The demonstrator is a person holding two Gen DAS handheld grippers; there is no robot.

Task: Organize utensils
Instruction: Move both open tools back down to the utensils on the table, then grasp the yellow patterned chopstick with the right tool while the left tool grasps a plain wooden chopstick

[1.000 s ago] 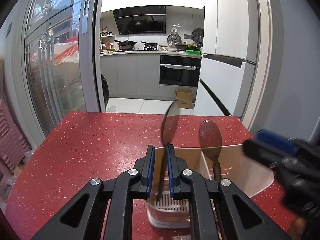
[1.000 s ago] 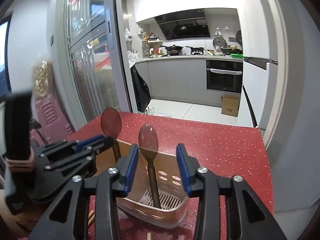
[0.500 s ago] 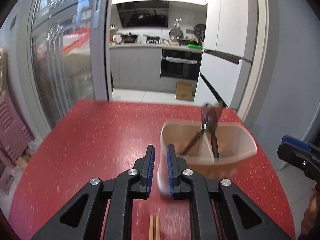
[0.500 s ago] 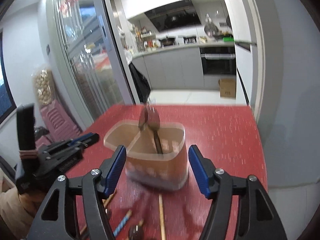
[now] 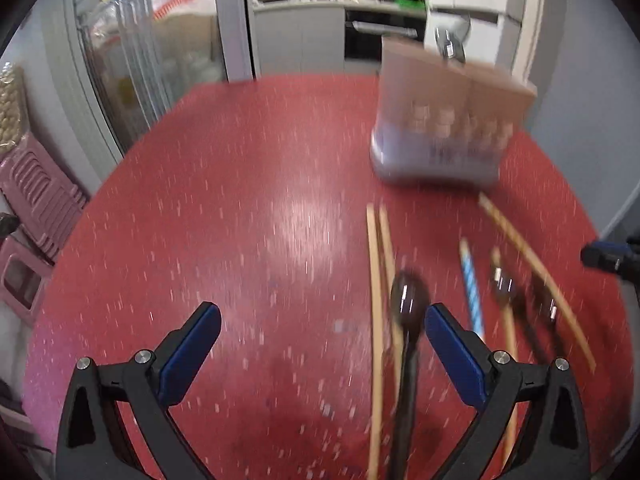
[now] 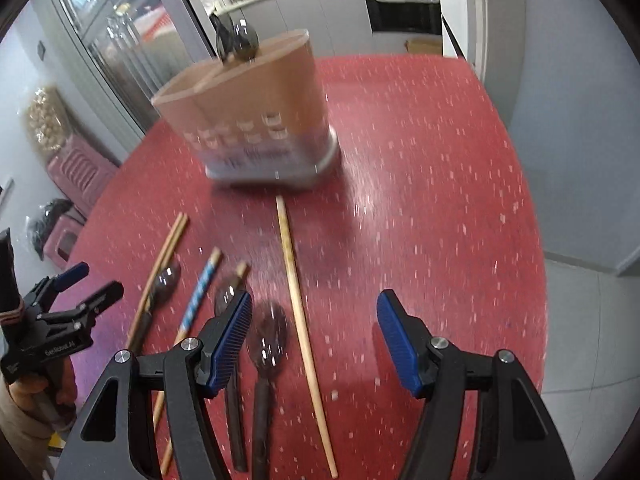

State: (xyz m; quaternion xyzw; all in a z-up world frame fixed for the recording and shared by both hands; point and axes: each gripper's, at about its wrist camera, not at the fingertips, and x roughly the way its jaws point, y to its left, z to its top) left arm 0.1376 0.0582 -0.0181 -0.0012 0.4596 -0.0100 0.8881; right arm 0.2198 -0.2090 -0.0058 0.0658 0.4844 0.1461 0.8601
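A tan utensil holder (image 6: pixel 256 112) with two dark spoons (image 6: pixel 239 42) standing in it sits toward the far edge of the red speckled table (image 6: pixel 420 184). Nearer the table's front edge lie loose utensils: paired wooden chopsticks (image 5: pixel 378 280), a blue-striped chopstick (image 6: pixel 198 298), a single long chopstick (image 6: pixel 298 300) and three dark spoons (image 5: pixel 408 304). The left tool (image 5: pixel 322 344) hangs above them, its jaws opening wide with nothing pinched. The right tool (image 6: pixel 314 340) is spread too, gripping nothing.
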